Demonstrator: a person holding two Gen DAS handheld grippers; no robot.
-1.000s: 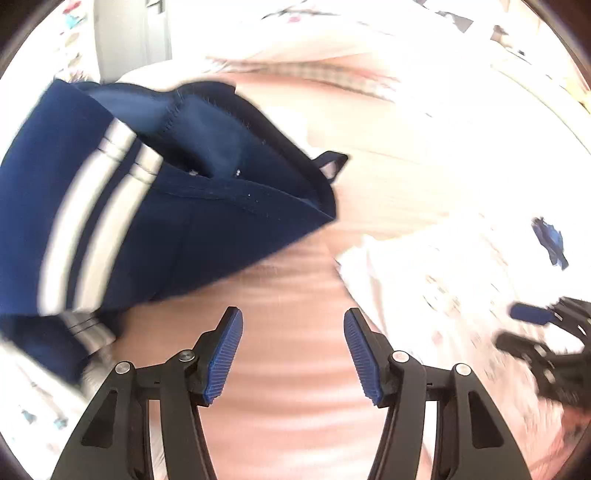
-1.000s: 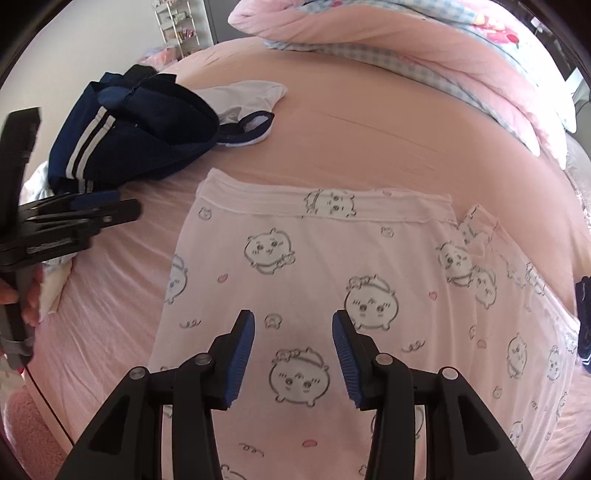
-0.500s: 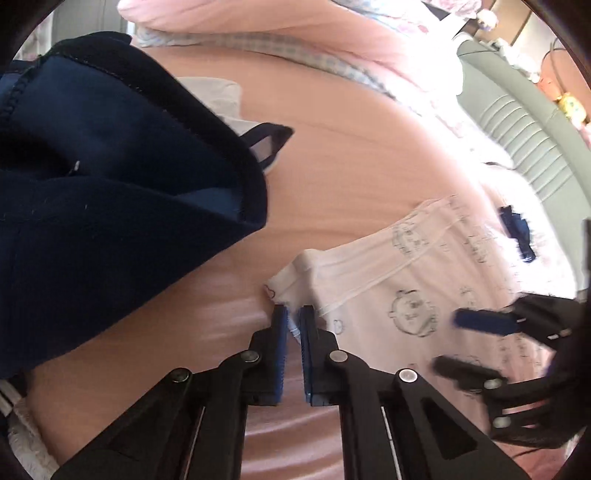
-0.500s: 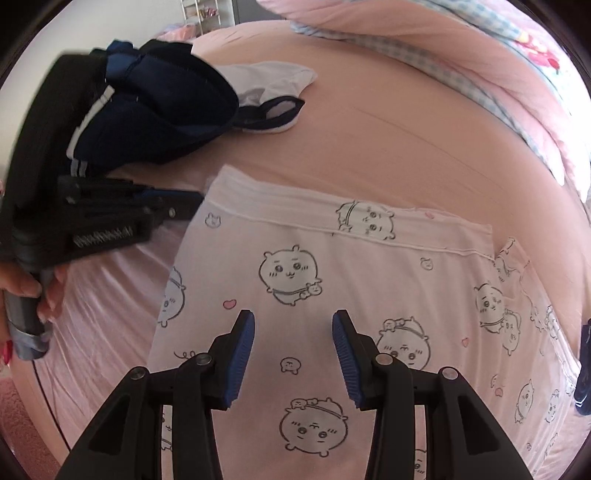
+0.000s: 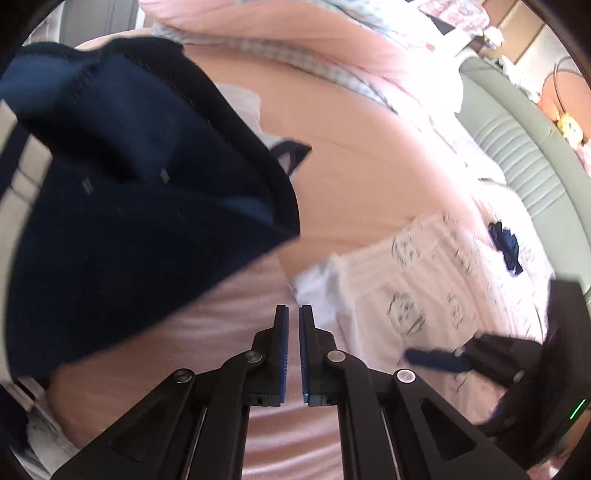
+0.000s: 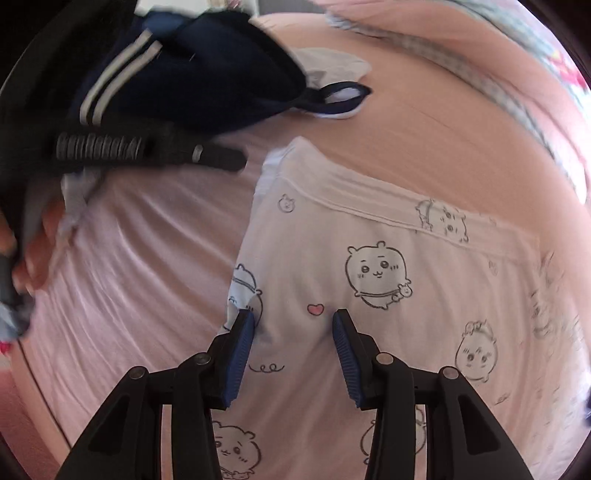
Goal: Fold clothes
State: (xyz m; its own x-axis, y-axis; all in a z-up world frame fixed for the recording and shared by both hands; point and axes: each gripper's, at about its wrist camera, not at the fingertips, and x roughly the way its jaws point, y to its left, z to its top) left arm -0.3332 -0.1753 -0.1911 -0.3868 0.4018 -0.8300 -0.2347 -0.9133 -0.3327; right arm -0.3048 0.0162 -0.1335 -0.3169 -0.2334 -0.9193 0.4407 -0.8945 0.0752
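White pyjama bottoms (image 6: 388, 295) printed with cartoon faces lie flat on the pink bed sheet (image 6: 129, 277). My right gripper (image 6: 293, 319) is open and low over their left edge, its left pad at the hem and cloth between the pads. My left gripper (image 5: 293, 310) is shut, its tips right at the waistband corner (image 5: 314, 284). I see no cloth between its pads. The right wrist view shows the left gripper (image 6: 236, 162) from the side, just short of that corner. A hand (image 6: 40, 236) holds its handle.
A navy garment with white stripes (image 5: 129, 221) is heaped close on the left. A white top with navy trim (image 6: 332, 62) lies behind it. A pink checked duvet (image 5: 295, 33) runs along the back, a grey padded headboard (image 5: 517, 166) at the right. A small dark blue cloth (image 5: 504, 247) lies on the pyjamas.
My left gripper has shut and come up to the waistband corner. My right gripper has sunk closer to the pyjamas and shifted toward their left edge, still open.
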